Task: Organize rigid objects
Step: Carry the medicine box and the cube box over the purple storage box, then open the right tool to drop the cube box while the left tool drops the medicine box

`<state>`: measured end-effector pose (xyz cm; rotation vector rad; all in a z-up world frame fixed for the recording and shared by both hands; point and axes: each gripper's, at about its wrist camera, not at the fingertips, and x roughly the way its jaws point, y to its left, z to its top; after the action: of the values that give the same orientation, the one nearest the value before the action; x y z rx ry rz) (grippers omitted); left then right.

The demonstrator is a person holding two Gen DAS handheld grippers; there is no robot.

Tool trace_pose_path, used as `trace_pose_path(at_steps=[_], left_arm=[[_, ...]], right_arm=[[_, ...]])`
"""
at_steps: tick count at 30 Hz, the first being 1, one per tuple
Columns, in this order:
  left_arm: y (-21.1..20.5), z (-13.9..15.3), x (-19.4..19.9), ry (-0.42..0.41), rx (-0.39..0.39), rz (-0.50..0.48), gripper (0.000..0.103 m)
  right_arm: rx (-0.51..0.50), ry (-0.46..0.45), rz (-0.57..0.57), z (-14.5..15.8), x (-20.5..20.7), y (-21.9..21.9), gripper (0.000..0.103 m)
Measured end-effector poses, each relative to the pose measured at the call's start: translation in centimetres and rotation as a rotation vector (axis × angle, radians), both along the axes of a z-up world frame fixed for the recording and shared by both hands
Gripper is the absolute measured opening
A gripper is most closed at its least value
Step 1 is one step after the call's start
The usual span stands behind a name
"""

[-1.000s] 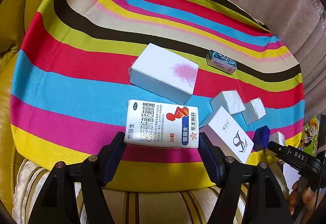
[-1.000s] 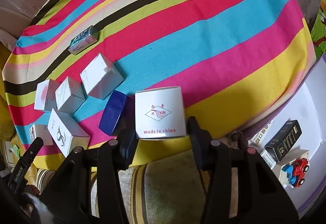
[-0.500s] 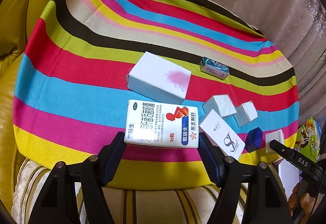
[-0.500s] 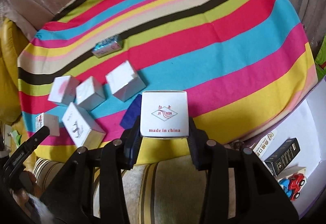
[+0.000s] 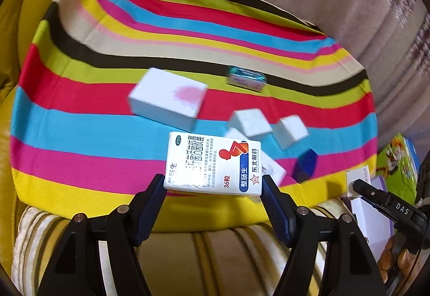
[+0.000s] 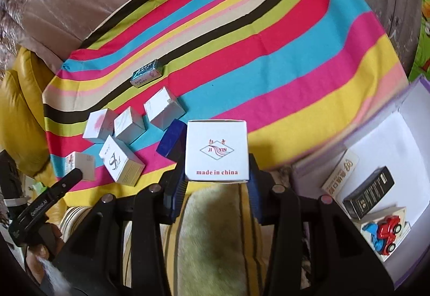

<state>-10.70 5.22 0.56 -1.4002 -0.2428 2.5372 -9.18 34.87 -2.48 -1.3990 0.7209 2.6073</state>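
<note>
My left hand-held gripper (image 5: 213, 189) clamps a white cardboard medicine box (image 5: 213, 163) above the striped cloth's (image 5: 80, 134) near edge; my right hand-held gripper (image 6: 216, 183) pinches a white "made in china" carton (image 6: 216, 150) there.

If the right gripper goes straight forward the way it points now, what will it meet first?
The right gripper is shut on the white "made in china" box. Beyond it, probably the striped cloth; the blue box lies just left. Depth is uncertain.
</note>
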Motion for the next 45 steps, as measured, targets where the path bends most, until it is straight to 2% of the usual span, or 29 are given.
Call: trace_pose_path(at_steps=[5, 11, 22, 27, 37, 38, 41, 45], left_arm=[[2.3, 0.5, 0.6, 0.003, -0.020, -0.055, 0.071], [4.1, 0.8, 1.1, -0.001, -0.032, -0.095, 0.071], [9.1, 2.0, 2.4, 0.011, -0.047, -0.209, 0.071], [11.9, 2.4, 3.2, 0.014, -0.054, -0.270, 0.071], [18.8, 3.0, 5.7, 0.028, -0.076, -0.447, 0.071], [19.5, 3.0, 6.0, 0.027, -0.076, -0.470, 0.071], [21.2, 2.9, 6.9, 0.020, -0.082, -0.528, 0.071], [23.4, 2.5, 7.9, -0.005, -0.093, -0.624, 0.071]], right_arm=[[-0.038, 0.004, -0.009, 0.2, 2.2, 2.2, 0.045], [-0.037, -0.015, -0.027, -0.1, 5.4, 5.3, 0.045], [-0.093, -0.105, -0.076, -2.8, 11.0, 9.2, 0.045], [-0.097, -0.158, -0.051, -3.7, 12.7, 9.6, 0.045], [-0.135, -0.224, -0.004, -5.5, 13.6, 8.9, 0.046], [-0.138, -0.231, 0.000, -5.6, 13.6, 8.9, 0.047], [-0.137, -0.227, 0.007, -5.5, 13.8, 8.9, 0.059], [-0.143, -0.194, -0.010, -4.5, 14.4, 9.7, 0.059]])
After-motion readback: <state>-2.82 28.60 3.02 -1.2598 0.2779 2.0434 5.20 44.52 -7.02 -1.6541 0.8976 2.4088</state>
